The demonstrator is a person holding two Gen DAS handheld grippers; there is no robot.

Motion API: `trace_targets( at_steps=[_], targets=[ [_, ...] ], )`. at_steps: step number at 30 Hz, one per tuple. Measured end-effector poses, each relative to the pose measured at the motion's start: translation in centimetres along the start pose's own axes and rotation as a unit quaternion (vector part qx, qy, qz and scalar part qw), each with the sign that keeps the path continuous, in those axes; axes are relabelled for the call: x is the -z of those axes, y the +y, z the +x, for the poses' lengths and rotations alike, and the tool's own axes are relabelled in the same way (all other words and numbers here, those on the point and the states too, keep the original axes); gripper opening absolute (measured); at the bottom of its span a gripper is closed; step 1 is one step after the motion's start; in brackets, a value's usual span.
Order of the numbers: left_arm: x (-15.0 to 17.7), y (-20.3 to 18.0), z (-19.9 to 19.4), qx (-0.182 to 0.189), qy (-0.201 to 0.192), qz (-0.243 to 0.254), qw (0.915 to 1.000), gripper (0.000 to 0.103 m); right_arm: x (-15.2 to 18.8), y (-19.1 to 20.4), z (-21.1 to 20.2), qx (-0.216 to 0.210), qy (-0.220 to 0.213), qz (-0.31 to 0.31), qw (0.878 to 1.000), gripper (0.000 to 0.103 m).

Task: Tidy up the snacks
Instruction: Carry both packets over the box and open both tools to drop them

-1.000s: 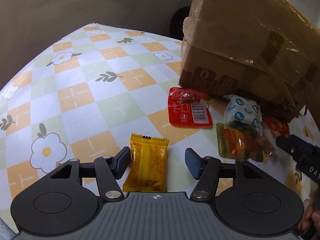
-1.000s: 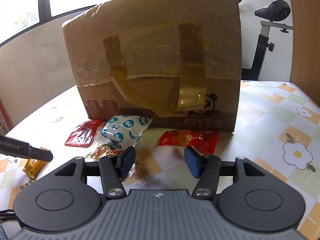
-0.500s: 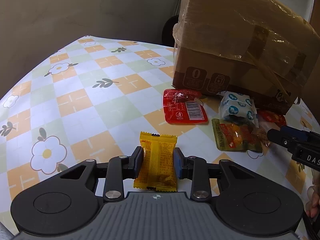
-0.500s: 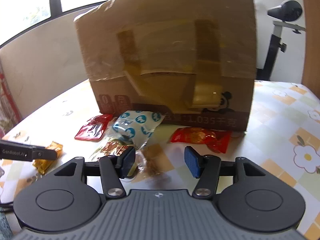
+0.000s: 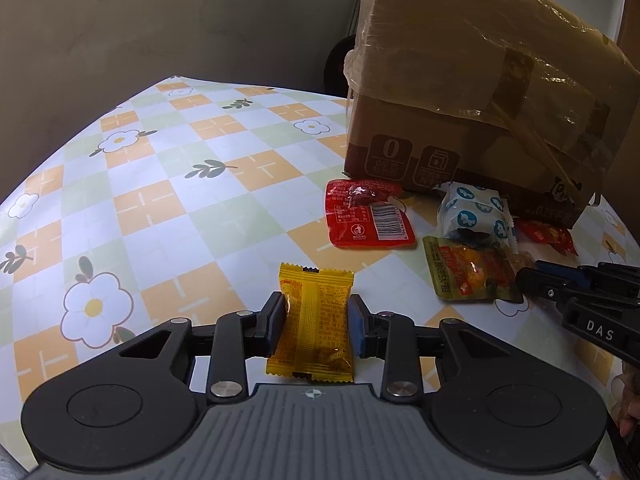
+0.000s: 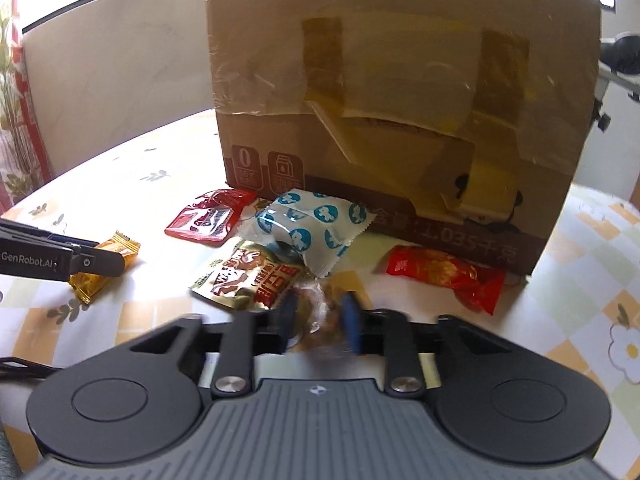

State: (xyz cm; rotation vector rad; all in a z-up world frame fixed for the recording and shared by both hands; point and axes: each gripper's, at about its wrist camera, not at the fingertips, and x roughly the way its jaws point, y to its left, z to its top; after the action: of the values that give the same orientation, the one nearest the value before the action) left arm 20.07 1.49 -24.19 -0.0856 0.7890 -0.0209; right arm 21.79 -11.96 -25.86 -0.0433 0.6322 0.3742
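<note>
Since a second ago both my grippers have closed: left gripper (image 5: 316,316) now clamps the yellow snack packet (image 5: 314,330) on the near worktop (image 5: 168,216); right gripper (image 6: 318,322) pinches a clear-wrapped snack (image 6: 320,320) before the cardboard box (image 6: 400,80).

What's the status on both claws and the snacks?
Left claw shut on yellow snack packet. Right claw closing around clear wrapped snack, blurred. Four other packets lie before cardboard box; nothing in the way.
</note>
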Motion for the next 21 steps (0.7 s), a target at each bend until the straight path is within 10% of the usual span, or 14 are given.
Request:
trace_targets(
  at_steps=[21],
  targets=[
    [0.3, -0.1, -0.2, 0.004, 0.000, 0.000, 1.0000, 0.035, 0.3, -1.8, -0.4, -0.006, -0.018, 0.054, 0.998, 0.020]
  ],
)
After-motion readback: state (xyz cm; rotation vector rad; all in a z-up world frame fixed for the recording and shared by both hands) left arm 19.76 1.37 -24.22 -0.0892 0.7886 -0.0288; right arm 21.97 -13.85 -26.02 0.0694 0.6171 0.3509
